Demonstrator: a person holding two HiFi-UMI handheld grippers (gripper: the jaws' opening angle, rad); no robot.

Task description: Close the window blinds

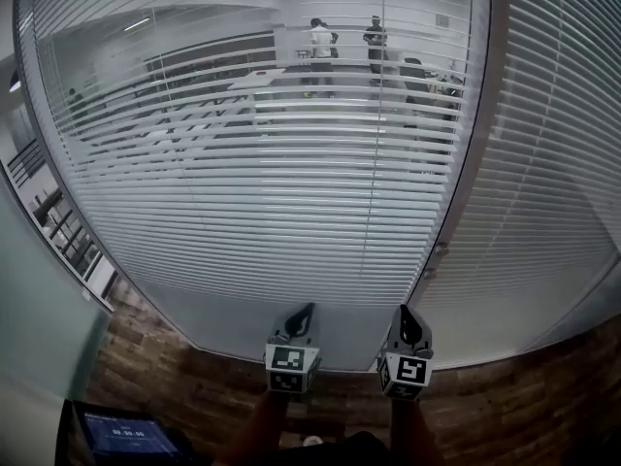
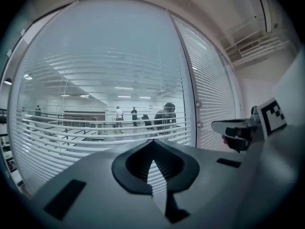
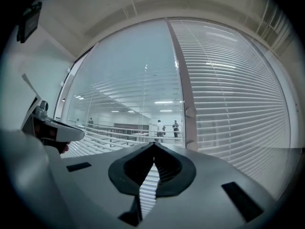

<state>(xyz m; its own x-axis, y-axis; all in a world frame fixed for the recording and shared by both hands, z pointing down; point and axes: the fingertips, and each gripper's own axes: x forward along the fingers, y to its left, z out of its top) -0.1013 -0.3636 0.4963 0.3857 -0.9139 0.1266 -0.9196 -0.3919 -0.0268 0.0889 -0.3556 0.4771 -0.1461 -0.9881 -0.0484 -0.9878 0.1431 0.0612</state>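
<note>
Glass wall (image 1: pixel 221 324) is covered by blinds (image 1: pixel 272 231), seen just ahead of both grippers, untouched. Left gripper (image 1: pixel 305 310) and right gripper (image 1: pixel 405 310) are held with jaws pressed together, empty.

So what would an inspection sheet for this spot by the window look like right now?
Surface: brick-patterned floor underfoot.
Job's things: left blinds, slats open so the room beyond shows through; right blinds, slats closed; round knob on the frame between them.
Clutter: small lit screen at the lower left of the head view.
Grippers: left gripper and right gripper are side by side, both shut, nothing between the jaws, touching neither blinds nor knob.
Cables: nothing seen.
Surroundings: two people standing in the room behind the left blinds.
</note>
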